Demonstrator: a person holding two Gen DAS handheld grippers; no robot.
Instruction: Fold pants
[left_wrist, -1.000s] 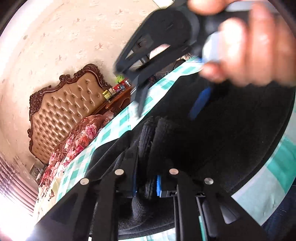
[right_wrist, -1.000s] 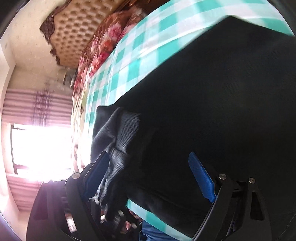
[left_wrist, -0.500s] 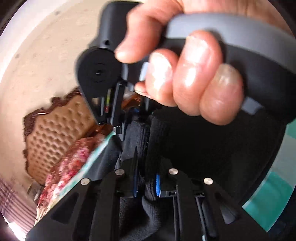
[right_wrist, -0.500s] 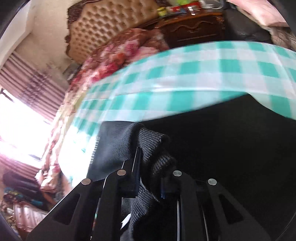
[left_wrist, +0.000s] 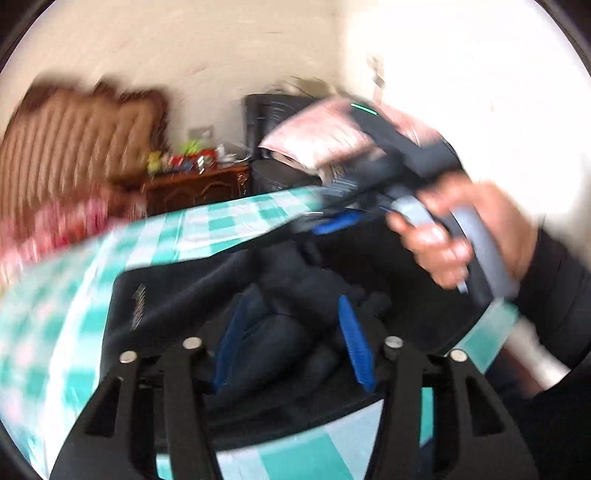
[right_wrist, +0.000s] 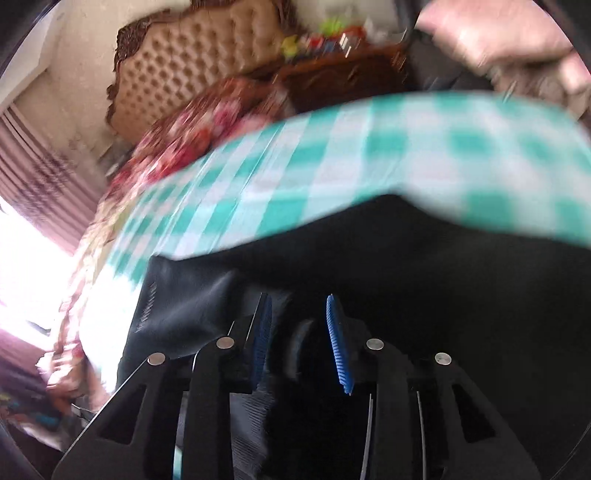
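Observation:
The black pants (left_wrist: 173, 306) lie on the green-and-white checked cloth (left_wrist: 221, 229), with a bunched ribbed part between my left fingers. My left gripper (left_wrist: 291, 336) is open, its blue pads apart around the bunched cloth. My right gripper (right_wrist: 299, 332) is open too, low over the pants (right_wrist: 424, 258), with cloth between its pads. In the left wrist view the right gripper (left_wrist: 340, 221) shows at upper right, held by a hand. Both views are motion-blurred.
A tufted headboard (right_wrist: 192, 62) and floral bedding (right_wrist: 184, 136) stand behind the table. A wooden cabinet (left_wrist: 195, 184) with small items stands at the back, next to a dark chair piled with pink cloth (left_wrist: 317, 140). A bright window (right_wrist: 26, 266) is on the left.
Both grippers have opened and let go of the ribbed part of the pants. The right gripper and hand moved away from the left camera to the right. Both cameras swing.

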